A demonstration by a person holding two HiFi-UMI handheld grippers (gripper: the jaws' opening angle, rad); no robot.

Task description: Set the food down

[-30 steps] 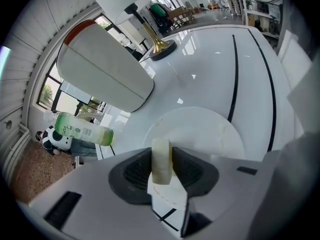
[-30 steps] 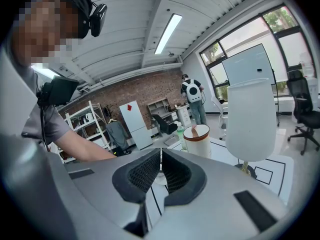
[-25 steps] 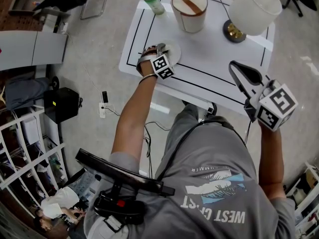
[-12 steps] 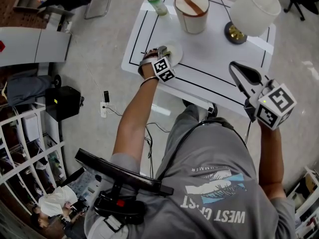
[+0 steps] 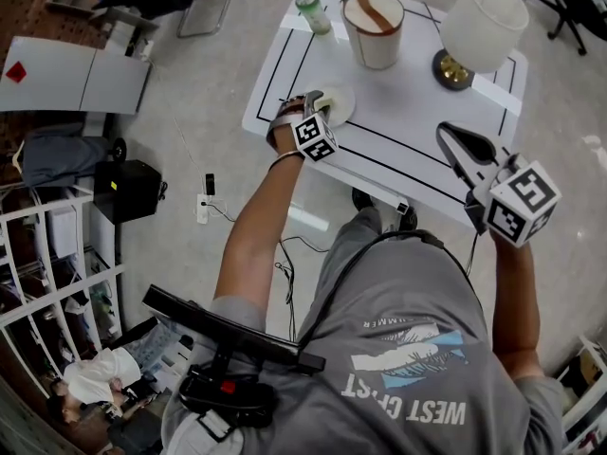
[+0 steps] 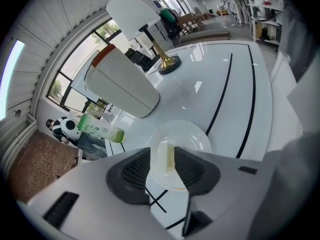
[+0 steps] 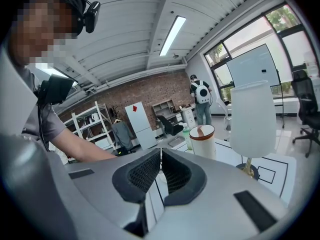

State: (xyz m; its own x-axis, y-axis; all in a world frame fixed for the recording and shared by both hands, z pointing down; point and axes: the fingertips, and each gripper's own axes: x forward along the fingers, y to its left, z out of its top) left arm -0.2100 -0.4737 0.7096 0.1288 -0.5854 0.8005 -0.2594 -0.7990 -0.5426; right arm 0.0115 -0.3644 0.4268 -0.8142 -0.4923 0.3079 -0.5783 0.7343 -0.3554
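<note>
A pale, cream-coloured slice of food (image 6: 167, 165) stands on a small white plate (image 6: 192, 136) near the table's left front corner. My left gripper (image 6: 161, 153) is low over that plate with the slice between its widened jaws, and the pads do not seem to press on it. In the head view the left gripper (image 5: 309, 100) covers part of the plate (image 5: 341, 102). My right gripper (image 5: 448, 133) hangs raised over the table's front right edge. The right gripper (image 7: 161, 154) is shut with nothing in it.
On the white table (image 5: 417, 131) with black lines stand a white tub with a brown-striped lid (image 5: 374, 28), a green bottle (image 5: 313, 12) and a lamp with a white shade (image 5: 484, 22). A black chair arm (image 5: 228, 330) is by my left side.
The head view has drifted, so the table sits slightly higher and further right. My left gripper stays over the plate. The right gripper has hardly moved.
</note>
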